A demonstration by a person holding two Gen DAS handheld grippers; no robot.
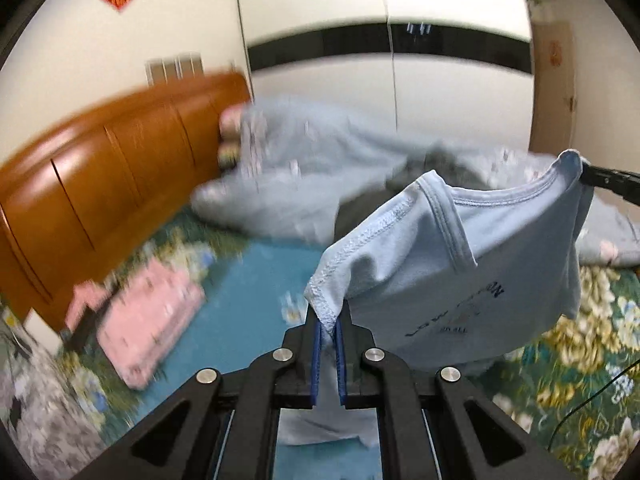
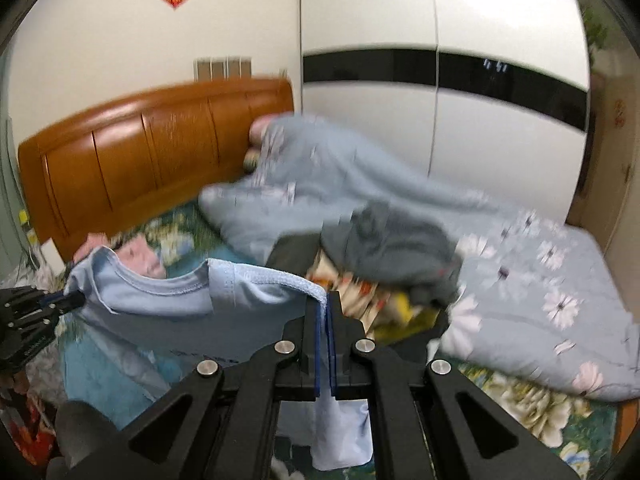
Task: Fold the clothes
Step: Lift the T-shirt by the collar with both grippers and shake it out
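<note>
A light blue T-shirt [image 1: 472,276] with dark lettering hangs stretched in the air above the bed. My left gripper [image 1: 329,322] is shut on one shoulder seam of it. In the same view the right gripper [image 1: 588,174] pinches the other shoulder at the right edge. In the right wrist view the right gripper [image 2: 325,304] is shut on the T-shirt [image 2: 168,304], whose collar sags between both grippers. There the left gripper [image 2: 70,300] holds the far shoulder at the left. The shirt's lower part drapes down toward the bedsheet.
A crumpled grey-blue flowered quilt [image 2: 520,280] covers the bed's far and right side, with a dark grey garment [image 2: 392,248] heaped on it. A folded pink garment [image 1: 148,320] lies on the teal floral sheet [image 1: 248,292]. Behind stand a wooden headboard [image 1: 104,172] and a white wardrobe [image 2: 440,128].
</note>
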